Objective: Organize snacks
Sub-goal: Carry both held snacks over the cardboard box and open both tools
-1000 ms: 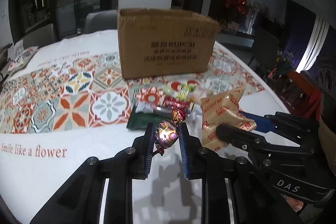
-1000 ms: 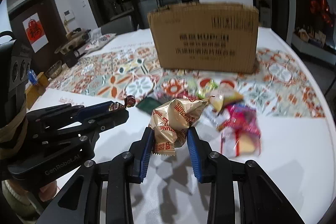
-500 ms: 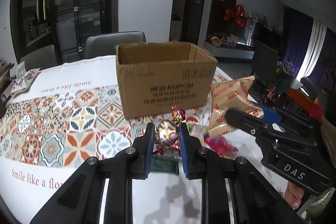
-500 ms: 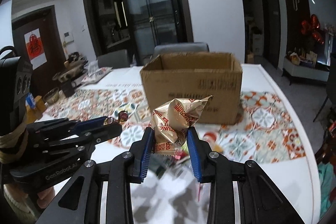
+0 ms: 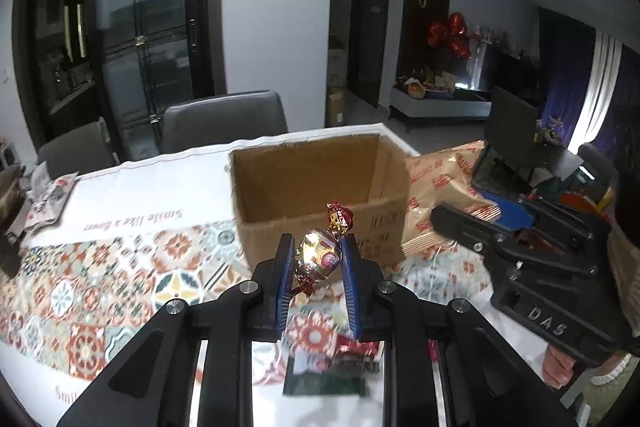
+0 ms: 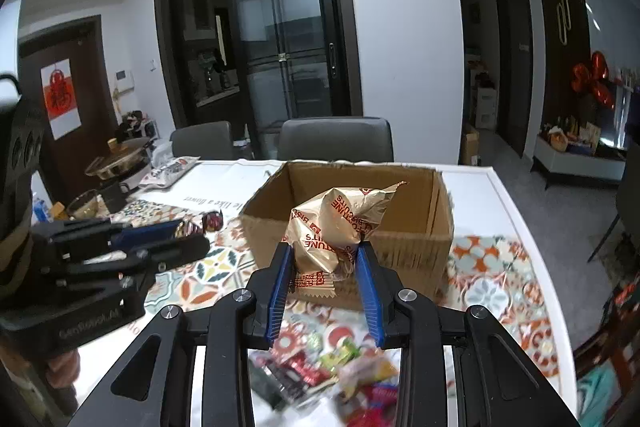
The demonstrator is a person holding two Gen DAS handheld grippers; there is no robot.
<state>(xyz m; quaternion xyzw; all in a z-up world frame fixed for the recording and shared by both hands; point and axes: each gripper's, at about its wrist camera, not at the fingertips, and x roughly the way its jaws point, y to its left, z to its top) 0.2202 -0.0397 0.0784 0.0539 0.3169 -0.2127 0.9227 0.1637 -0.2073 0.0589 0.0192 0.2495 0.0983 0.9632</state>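
My left gripper (image 5: 318, 259) is shut on a gold and red wrapped candy (image 5: 320, 255), held above the table just in front of the open cardboard box (image 5: 304, 187). My right gripper (image 6: 326, 263) is shut on a gold fortune biscuit packet (image 6: 340, 223), held at the near rim of the same box (image 6: 400, 247). Each gripper shows in the other's view: the right one with its packet (image 5: 440, 187) at the box's right side, the left one (image 6: 160, 239) with the candy at the box's left. The box looks empty inside.
A pile of loose snacks (image 6: 332, 379) lies on the patterned tablecloth (image 5: 80, 291) below the grippers, with a dark green packet (image 5: 324, 379) among them. Grey chairs (image 6: 336, 143) stand behind the table. A pot and bowls (image 6: 116, 163) sit at the far left.
Both grippers have risen from the snack pile and moved toward the box with their snacks. The box's open top and inside have come into view.
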